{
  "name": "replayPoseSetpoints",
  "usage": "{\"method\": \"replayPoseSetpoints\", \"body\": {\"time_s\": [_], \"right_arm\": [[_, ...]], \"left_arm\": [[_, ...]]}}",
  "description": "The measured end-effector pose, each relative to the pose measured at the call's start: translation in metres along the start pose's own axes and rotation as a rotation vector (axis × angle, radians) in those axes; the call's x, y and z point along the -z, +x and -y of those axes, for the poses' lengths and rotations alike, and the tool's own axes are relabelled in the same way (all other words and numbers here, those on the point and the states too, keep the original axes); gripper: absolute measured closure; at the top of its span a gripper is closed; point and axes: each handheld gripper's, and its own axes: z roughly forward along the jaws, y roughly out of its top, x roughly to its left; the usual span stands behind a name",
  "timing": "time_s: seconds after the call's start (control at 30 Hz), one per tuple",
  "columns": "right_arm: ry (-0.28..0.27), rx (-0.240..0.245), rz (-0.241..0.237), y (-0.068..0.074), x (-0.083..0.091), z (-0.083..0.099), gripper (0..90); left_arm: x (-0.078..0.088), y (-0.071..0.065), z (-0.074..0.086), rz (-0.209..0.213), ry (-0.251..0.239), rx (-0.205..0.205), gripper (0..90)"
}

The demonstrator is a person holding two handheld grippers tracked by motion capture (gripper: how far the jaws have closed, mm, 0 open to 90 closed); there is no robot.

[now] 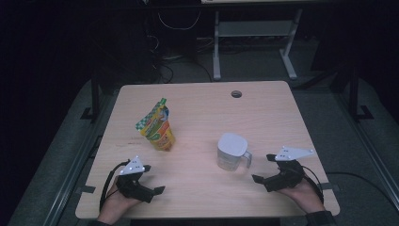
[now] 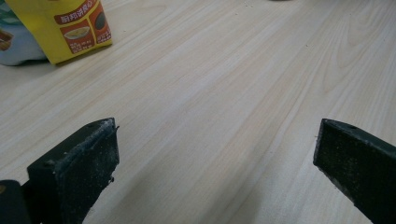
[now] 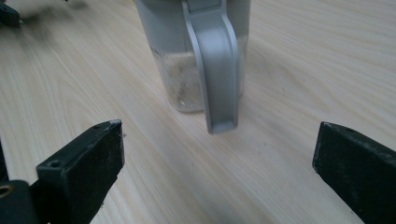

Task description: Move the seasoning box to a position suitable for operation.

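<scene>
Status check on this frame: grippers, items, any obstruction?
Left gripper open, empty, near the pouch. Right gripper open, facing the jug handle, not touching. Table bare between them.

Dim room, grey floor [image 1: 56, 141], wooden table [image 1: 197, 108]

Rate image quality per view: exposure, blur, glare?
High view: dim, surroundings near black, table readable, pouch and pitcher soft. Left gripper view: evenly lit, no glare; pouch cropped, slightly soft. Right gripper view: pitcher handle a little soft, faint shadow beneath; open right tongs dark.
</scene>
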Motion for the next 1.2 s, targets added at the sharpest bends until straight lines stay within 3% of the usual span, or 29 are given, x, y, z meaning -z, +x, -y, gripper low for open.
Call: {"method": "replayPoseSetpoints", "body": {"time_s": [0.23,0.47,0.73,1.2], "right_arm": [[0.021,0.015,-0.044,-0.002,-0.009,-0.019,1.6],[0.099,0.063,-0.07,-0.002,-0.016,-0.055,1.6],[0.147,0.103,-0.085,-0.004,-0.025,-0.081,1.6],[0.25,0.175,-0.089,0.006,-0.051,-0.122,1.6]], "left_arm": [[-0.001,0.0,0.0,0.005,0.002,0.005,0.0],[-0.002,-0.001,0.001,0.009,0.003,-0.002,0.0],[-0.002,-0.003,0.002,0.016,0.022,-0.01,0.0],[-0.003,-0.005,0.003,0.024,0.035,-0.016,0.0]]}}
